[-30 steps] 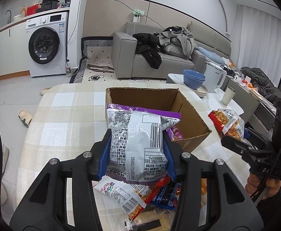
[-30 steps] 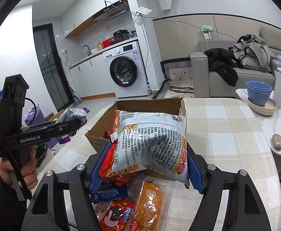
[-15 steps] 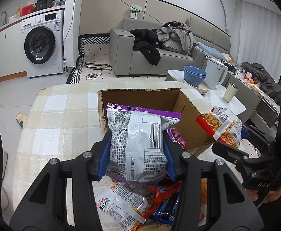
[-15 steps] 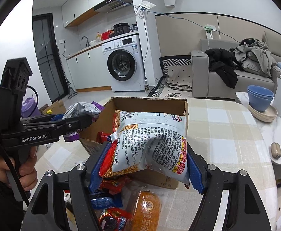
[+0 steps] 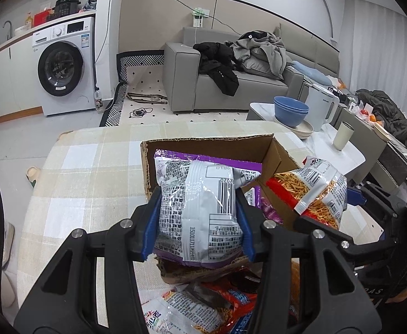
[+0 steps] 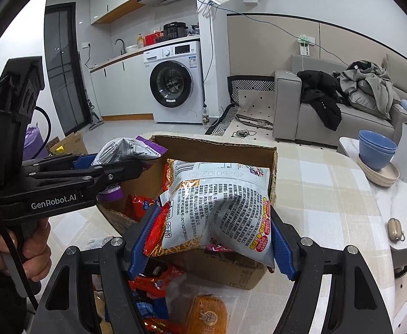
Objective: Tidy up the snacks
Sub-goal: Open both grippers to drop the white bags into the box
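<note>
- The left tool (image 5: 199, 220) has its blue pads pressed against both sides of a silver-and-purple snack bag (image 5: 200, 208), holding it up over the near edge of the cardboard box (image 5: 211, 142).
- The right tool (image 6: 213, 231) clamps a wider silver noodle-snack bag (image 6: 217, 208) with red and orange print, its pads pushing in the bag's two sides; this bag hangs over the box's near wall (seen from the left wrist, it sits at the box's right corner).
- In the right wrist view the left tool shows from the side, gripped by a hand (image 6: 33, 247) at the lower left, with its bag poking out over the box's left rim.
- Under both tools, at the near edge of the desk (image 5: 92, 183), lies a loose heap of snack packets (image 5: 203, 303): red, blue and white wrappers, plus an orange packet (image 6: 207, 317) nearest the right wrist camera.
- The box stands open on the checked cloth; more packets lie inside it, red and purple among them.
- Beyond the desk to the right, a low side table carries stacked blue bowls (image 5: 291, 110), a white kettle (image 5: 320, 107) and a cup (image 5: 342, 135).
- Farther back stand a grey sofa (image 5: 231, 83) strewn with clothes and a white washing machine (image 5: 61, 66).
</note>
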`<state>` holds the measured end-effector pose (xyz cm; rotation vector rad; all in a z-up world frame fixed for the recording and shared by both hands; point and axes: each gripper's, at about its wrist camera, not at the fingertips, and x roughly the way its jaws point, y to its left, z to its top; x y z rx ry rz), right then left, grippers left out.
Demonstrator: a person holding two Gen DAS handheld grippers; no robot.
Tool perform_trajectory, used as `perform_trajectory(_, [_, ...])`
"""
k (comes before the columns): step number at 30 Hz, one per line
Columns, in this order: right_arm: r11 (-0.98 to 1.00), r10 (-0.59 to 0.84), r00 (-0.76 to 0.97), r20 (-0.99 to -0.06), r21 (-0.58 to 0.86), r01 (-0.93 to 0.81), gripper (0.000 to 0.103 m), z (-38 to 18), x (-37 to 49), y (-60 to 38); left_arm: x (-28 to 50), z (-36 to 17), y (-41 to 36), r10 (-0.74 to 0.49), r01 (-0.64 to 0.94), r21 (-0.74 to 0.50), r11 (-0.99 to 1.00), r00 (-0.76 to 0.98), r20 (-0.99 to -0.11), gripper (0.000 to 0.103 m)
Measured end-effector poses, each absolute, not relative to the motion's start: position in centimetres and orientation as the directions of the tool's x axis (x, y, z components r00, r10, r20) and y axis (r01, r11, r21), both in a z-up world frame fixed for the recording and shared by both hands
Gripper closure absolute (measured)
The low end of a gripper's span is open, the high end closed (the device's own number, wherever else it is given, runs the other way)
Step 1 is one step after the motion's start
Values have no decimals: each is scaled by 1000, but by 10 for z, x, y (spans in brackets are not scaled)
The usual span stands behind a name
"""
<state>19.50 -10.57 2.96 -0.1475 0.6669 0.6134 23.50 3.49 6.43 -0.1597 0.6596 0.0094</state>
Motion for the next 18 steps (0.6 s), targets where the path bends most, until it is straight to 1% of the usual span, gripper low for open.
perform_trajectory(4, [811, 488, 616, -618, 62, -581, 29, 25, 203, -100, 242, 61, 35, -42, -60, -144, 988, 787, -615, 58])
perform_trajectory(15, [813, 459, 639, -618, 2, -582, 29, 19, 221, -87, 264, 52, 32, -16, -55, -94, 994, 782, -623, 58])
perform_trajectory(18, [804, 469, 631, -619, 3, -595, 27, 17, 223, -86, 268, 52, 29, -11, -58, -90, 994, 780, -626, 58])
